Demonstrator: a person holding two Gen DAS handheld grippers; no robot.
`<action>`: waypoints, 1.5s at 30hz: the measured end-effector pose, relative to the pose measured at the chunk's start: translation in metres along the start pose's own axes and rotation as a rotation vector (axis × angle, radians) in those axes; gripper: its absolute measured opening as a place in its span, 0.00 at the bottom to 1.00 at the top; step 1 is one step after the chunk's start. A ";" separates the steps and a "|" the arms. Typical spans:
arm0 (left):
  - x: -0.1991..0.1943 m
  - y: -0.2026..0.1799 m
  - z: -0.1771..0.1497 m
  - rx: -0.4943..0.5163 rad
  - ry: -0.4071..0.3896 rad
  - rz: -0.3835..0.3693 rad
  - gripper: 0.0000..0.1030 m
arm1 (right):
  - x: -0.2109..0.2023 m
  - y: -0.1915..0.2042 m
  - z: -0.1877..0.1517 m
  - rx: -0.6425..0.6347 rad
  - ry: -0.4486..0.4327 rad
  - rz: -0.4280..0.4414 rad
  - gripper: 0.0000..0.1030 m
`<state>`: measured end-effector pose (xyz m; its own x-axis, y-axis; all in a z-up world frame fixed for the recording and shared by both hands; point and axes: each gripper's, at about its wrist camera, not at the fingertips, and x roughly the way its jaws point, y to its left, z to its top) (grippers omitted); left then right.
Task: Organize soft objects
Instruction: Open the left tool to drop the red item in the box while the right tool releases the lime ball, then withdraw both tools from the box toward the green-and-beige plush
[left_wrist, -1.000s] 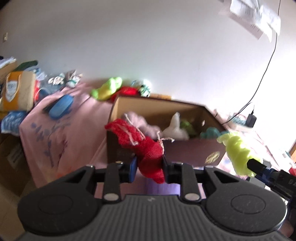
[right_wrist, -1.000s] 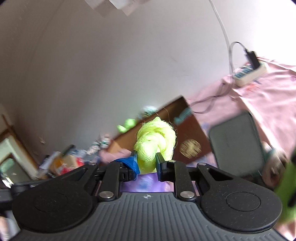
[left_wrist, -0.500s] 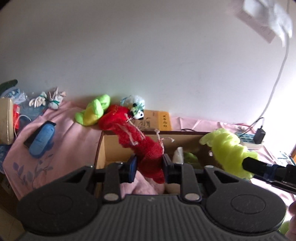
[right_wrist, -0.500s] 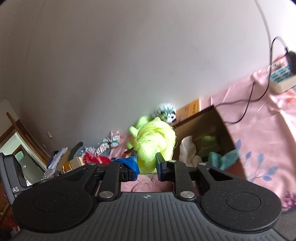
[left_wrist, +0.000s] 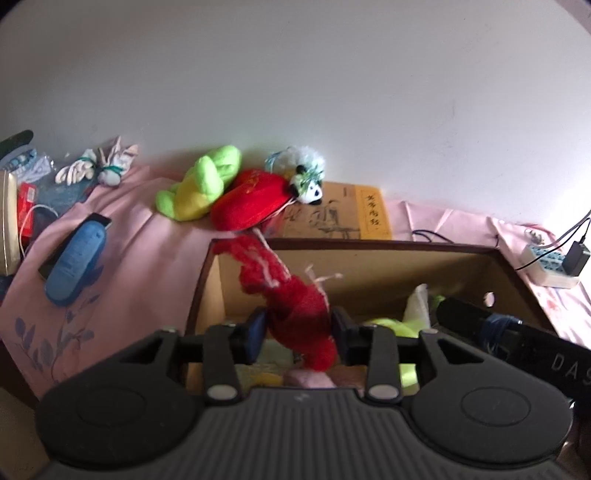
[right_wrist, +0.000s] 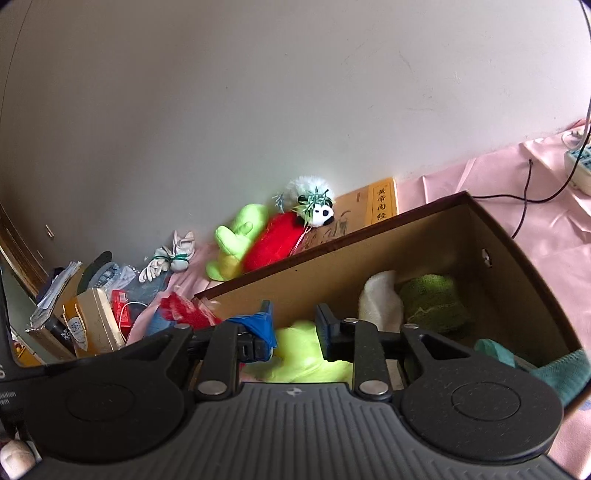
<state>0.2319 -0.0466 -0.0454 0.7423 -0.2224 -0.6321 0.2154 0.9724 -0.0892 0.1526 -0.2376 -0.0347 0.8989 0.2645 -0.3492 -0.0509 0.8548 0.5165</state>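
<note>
Over the open cardboard box (left_wrist: 388, 258), I work both grippers at once. My left gripper (left_wrist: 297, 330) is opening, its jaws parting around the red knitted piece (left_wrist: 295, 299), which still hangs between them above the box's left end; a small gap shows on the left pad's side. My right gripper (right_wrist: 293, 330) is opening too, and the neon yellow knit (right_wrist: 303, 354) now lies blurred below and between its jaws, inside the box, apparently free of the pads. A white cloth (right_wrist: 380, 299) and a green cloth (right_wrist: 432, 299) rest deeper in the box. Behind it, against the wall, sit a green plush (left_wrist: 201, 184), a red cushion (left_wrist: 251, 197) and a small panda toy (left_wrist: 308, 184) on the pink tablecloth (left_wrist: 140, 251).
</note>
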 end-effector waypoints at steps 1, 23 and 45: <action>0.000 0.000 -0.001 0.007 -0.003 0.009 0.48 | 0.000 -0.003 0.000 0.012 0.001 0.008 0.08; -0.125 -0.062 -0.051 0.177 -0.085 0.146 0.54 | -0.140 0.003 -0.028 0.028 -0.084 0.139 0.12; -0.205 -0.109 -0.136 0.205 -0.101 0.046 0.58 | -0.231 -0.022 -0.094 0.044 -0.082 0.131 0.13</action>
<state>-0.0300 -0.0973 -0.0109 0.8116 -0.1939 -0.5511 0.2965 0.9495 0.1025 -0.0948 -0.2759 -0.0391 0.9187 0.3332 -0.2123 -0.1524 0.7945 0.5878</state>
